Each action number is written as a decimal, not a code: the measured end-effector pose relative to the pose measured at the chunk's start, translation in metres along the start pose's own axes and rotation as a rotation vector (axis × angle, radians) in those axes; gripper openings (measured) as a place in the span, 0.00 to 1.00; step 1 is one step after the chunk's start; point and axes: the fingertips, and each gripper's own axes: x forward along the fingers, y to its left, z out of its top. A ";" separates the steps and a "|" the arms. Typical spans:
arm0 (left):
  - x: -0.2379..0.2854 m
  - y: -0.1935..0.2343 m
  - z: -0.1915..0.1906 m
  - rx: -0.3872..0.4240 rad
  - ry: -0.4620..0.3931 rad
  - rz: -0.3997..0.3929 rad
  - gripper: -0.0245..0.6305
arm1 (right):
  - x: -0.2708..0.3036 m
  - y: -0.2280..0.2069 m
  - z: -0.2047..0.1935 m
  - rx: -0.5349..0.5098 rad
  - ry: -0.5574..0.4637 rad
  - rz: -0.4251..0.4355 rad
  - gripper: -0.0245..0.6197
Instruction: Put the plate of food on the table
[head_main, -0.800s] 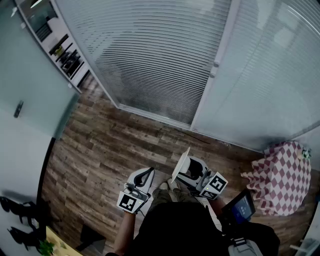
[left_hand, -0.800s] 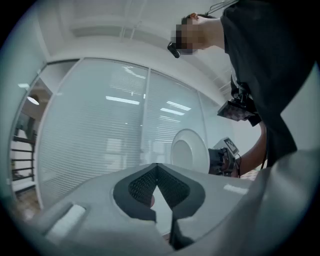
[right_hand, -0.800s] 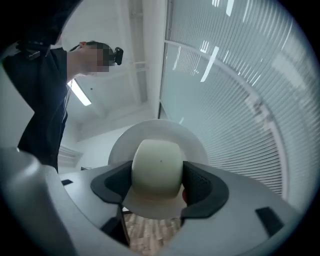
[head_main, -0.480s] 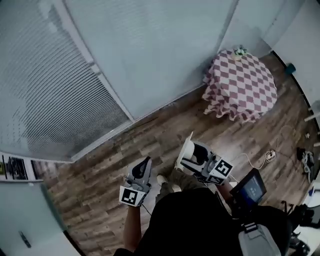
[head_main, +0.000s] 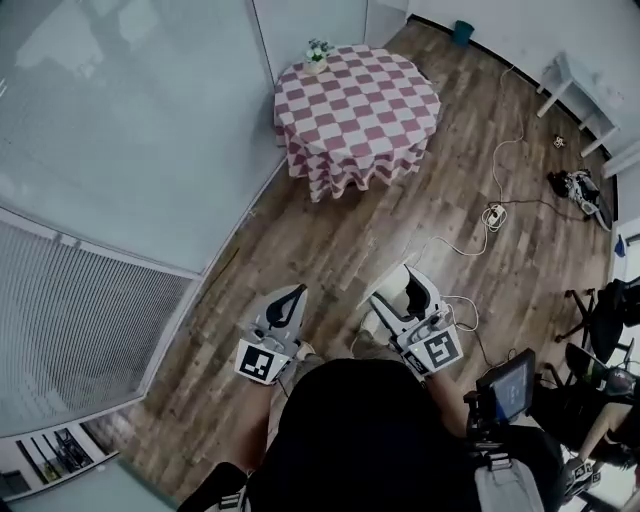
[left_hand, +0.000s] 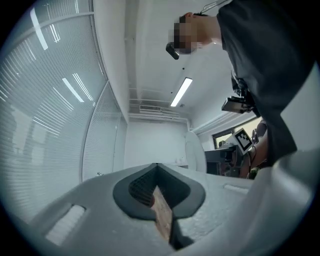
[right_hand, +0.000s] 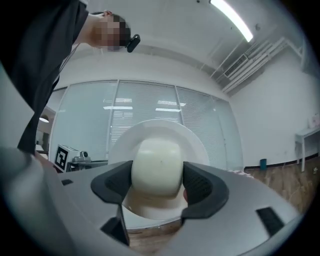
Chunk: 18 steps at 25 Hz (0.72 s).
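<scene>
The plate of food (right_hand: 156, 165) is off the table, up in the right gripper (right_hand: 157, 184). It is a white plate turned on edge with a cream, bun-like lump on its face. The gripper's dark pads (right_hand: 200, 187) press this lump from both sides. The left gripper (left_hand: 156, 175) has its jaws closed together on nothing. The table (head_main: 355, 95), round under a red-and-white checked cloth, stands well apart across the wooden floor (head_main: 330, 250), with a small flower pot (head_main: 318, 50) at its far edge. A white cable (head_main: 470, 235) trails over the floor to the right.
</scene>
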 end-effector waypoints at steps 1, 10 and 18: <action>0.014 -0.007 0.000 0.005 -0.002 -0.007 0.03 | -0.010 -0.015 0.001 -0.009 -0.001 -0.036 0.53; 0.083 -0.032 0.004 0.028 -0.049 0.007 0.03 | -0.056 -0.073 0.007 -0.043 -0.033 -0.224 0.53; 0.089 -0.023 0.008 0.031 -0.050 0.013 0.03 | -0.053 -0.081 0.003 -0.073 -0.022 -0.290 0.53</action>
